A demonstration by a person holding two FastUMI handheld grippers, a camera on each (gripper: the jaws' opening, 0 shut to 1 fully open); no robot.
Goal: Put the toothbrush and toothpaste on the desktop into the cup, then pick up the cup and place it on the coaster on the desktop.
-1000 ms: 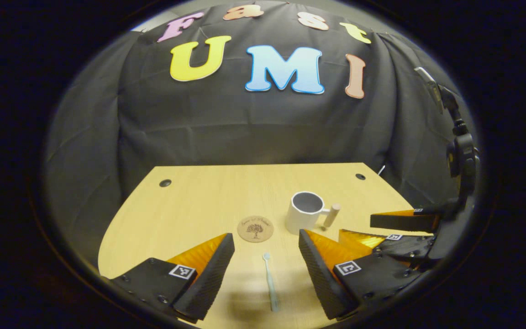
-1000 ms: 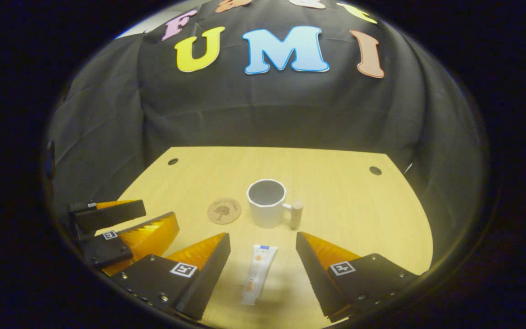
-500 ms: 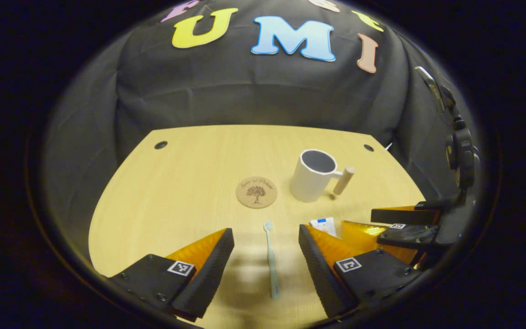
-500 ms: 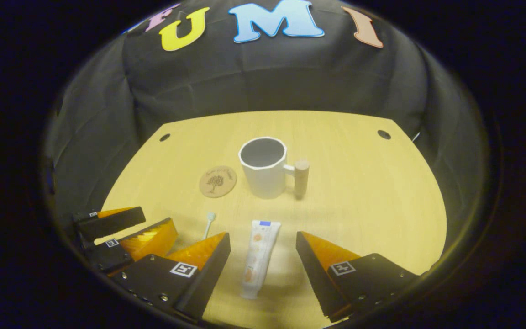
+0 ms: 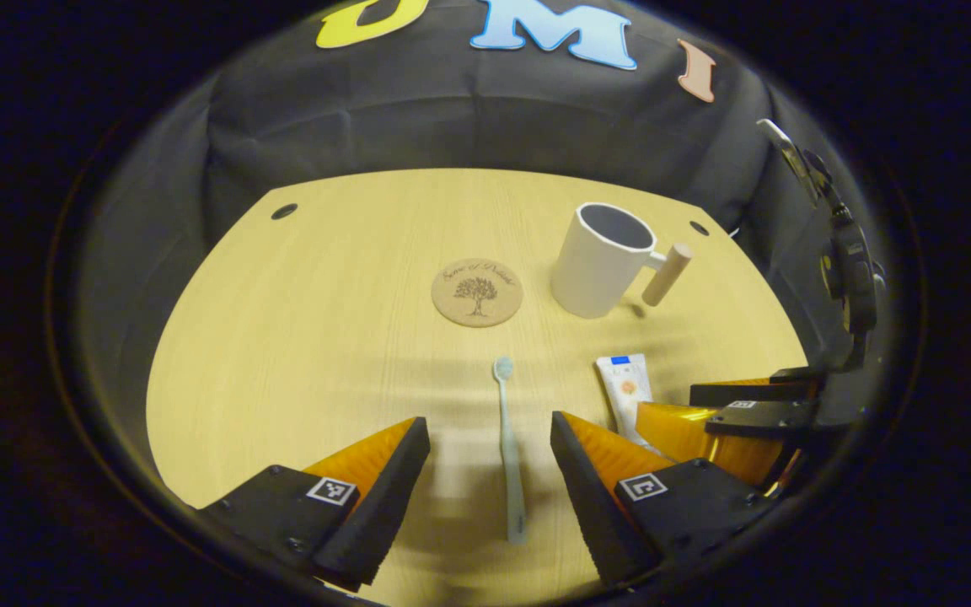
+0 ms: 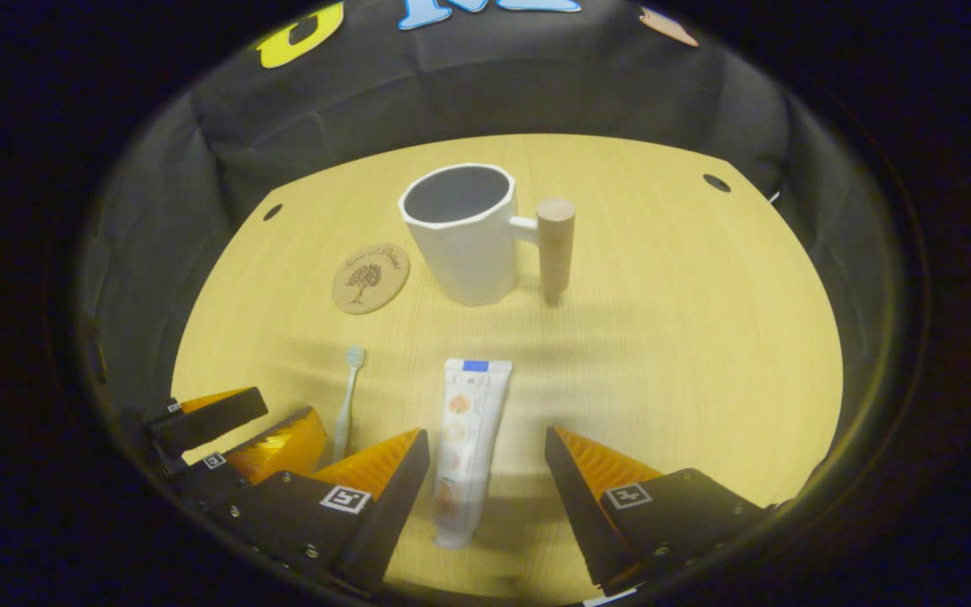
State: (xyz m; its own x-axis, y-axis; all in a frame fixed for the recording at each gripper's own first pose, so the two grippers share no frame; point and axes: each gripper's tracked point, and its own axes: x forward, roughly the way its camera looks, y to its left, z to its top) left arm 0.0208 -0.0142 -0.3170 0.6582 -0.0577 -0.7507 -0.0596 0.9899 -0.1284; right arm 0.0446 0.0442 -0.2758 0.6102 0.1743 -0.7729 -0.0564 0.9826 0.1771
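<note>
A pale toothbrush [image 5: 508,447] lies flat on the wooden desktop [image 5: 308,337], lengthwise between the fingers of my left gripper [image 5: 490,451], which is open above it. A white toothpaste tube [image 6: 464,443] lies between the fingers of my right gripper [image 6: 485,468], also open. The white cup [image 6: 462,232] with a wooden handle [image 6: 555,244] stands upright and empty behind them. A round cork coaster [image 5: 477,292] lies left of the cup [image 5: 602,260]. In the left gripper view the toothpaste [image 5: 627,389] and the right gripper [image 5: 730,413] sit at right. In the right gripper view the toothbrush [image 6: 346,403] and the left gripper [image 6: 233,426] sit at left.
Black cloth hangs close behind the desktop's far edge. Two small round holes [image 5: 284,211] [image 5: 699,228] mark the far corners. A dark mount [image 5: 848,270] stands at the right edge of the left gripper view.
Both grippers have moved forward and tilted down toward the desktop. The toothbrush and the toothpaste now lie farther in between their open fingers, and the cup looms larger.
</note>
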